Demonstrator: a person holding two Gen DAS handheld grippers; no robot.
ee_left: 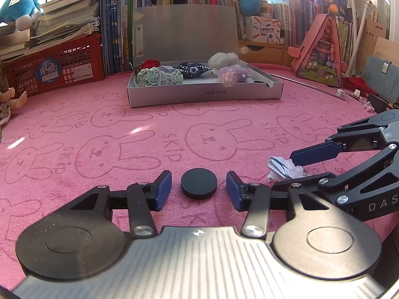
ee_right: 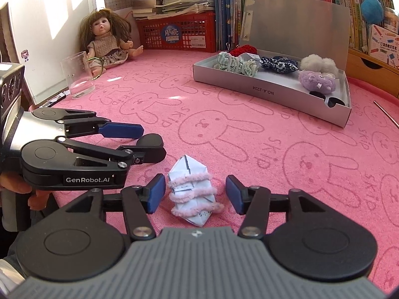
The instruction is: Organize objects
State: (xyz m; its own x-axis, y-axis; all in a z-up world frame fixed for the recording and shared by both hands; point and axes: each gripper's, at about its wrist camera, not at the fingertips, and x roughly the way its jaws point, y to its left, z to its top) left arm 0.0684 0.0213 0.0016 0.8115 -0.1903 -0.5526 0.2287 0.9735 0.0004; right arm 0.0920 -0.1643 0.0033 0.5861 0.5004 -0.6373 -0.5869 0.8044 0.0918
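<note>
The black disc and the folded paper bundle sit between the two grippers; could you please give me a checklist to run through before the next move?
1. Left gripper open, pads clear of the black disc: ok.
2. Disc centred between the left fingers, lying flat on the pink mat: ok.
3. Right gripper open around the paper bundle: ok, though the left pad looks very close to it.
4. Pink pipe cleaner wrapped round the bundle: ok.
5. Free room in the grey box: ok, bare floor shows near the front wall.
6. The two grippers clear of each other: cannot tell, they sit very close.
</note>
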